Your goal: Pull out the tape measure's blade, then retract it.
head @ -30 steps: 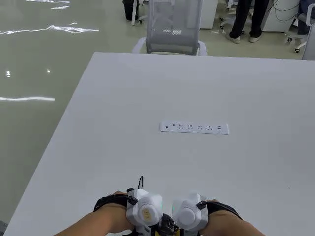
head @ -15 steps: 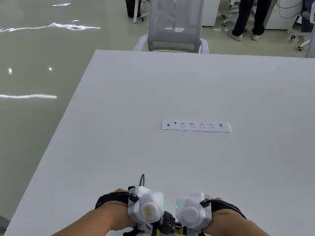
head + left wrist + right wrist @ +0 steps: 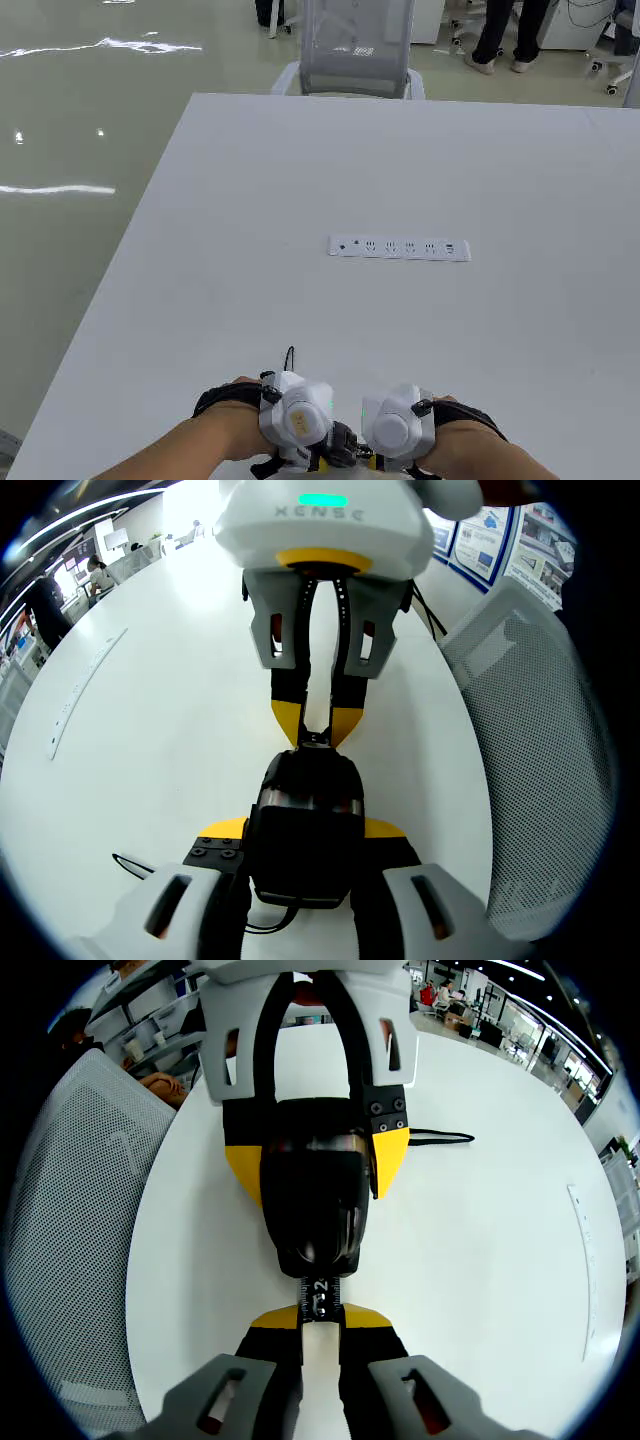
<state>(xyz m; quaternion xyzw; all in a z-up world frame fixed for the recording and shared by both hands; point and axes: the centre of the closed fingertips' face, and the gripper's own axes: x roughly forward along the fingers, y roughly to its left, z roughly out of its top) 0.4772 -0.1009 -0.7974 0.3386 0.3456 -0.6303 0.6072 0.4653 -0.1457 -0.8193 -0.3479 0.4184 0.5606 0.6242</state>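
The black tape measure sits between the yellow-tipped jaws of my left gripper, which is shut on its case. My right gripper faces it and is shut on the end of the blade, where a "2" shows just outside the case. Only a short bit of blade is out. In the head view both grippers, left and right, are close together at the near table edge, with the tape measure between them. Its thin black strap lies on the table.
A white power strip lies mid-table on the white table. A grey mesh chair stands at the far edge, with a person's legs beyond. Another mesh chair is close beside the grippers.
The head camera has tilted down a little. The right gripper has edged slightly to the right, away from the left one; both stay shut.
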